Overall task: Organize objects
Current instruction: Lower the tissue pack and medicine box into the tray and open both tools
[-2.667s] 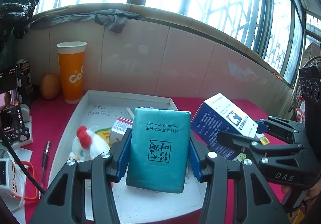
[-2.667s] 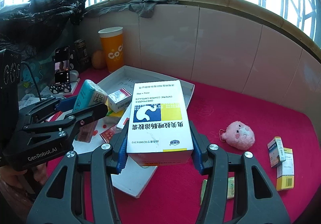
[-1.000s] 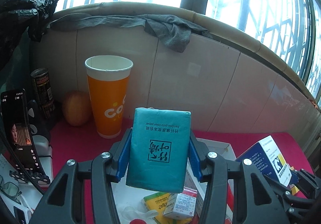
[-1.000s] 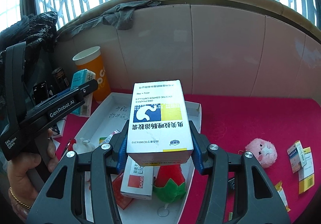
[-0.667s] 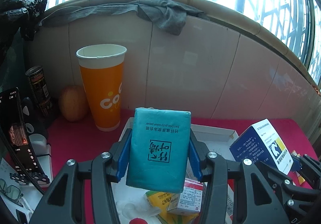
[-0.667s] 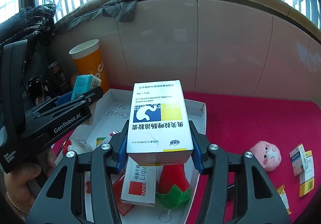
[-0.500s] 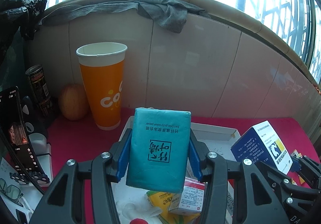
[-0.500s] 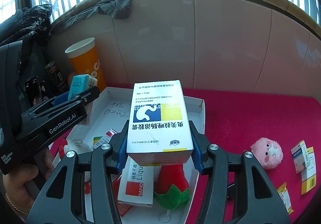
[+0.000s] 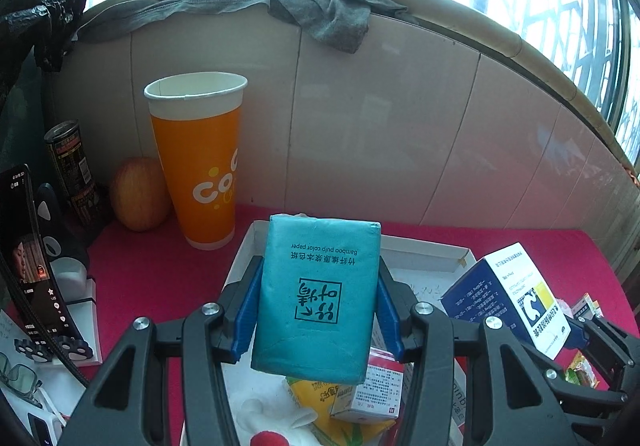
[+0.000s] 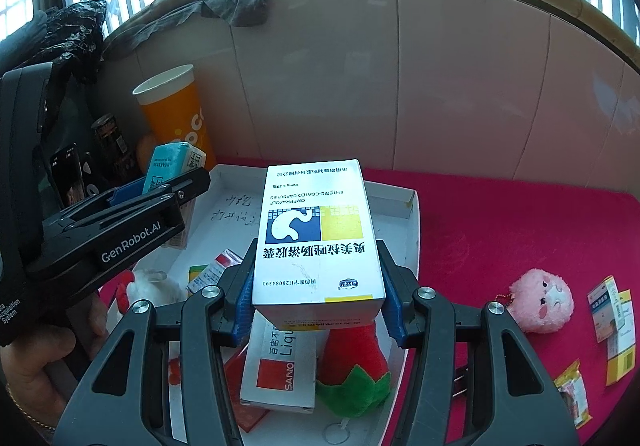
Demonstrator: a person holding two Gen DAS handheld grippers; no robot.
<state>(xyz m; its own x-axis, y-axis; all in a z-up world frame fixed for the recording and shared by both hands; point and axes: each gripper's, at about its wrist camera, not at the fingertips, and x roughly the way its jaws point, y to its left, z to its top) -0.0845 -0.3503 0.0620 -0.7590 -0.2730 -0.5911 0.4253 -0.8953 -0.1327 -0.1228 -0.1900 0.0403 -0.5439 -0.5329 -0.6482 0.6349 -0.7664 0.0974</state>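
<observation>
Teal soft tissue pack [image 9: 318, 296] is pinched between the left gripper [image 9: 316, 310] fingers, held above the far-left end of the shallow white cardboard tray [image 10: 412, 230]. White-and-blue medicine box [image 10: 318, 242] is pinched between the right gripper [image 10: 318, 298] fingers, over the tray's middle. Tray sits on the red-covered table [image 10: 500, 230]. Tall orange paper cup [image 9: 198, 162] stands at 10 o'clock from the tissue pack; pink plush toy [image 10: 542, 300] lies at 3 o'clock from the box.
</observation>
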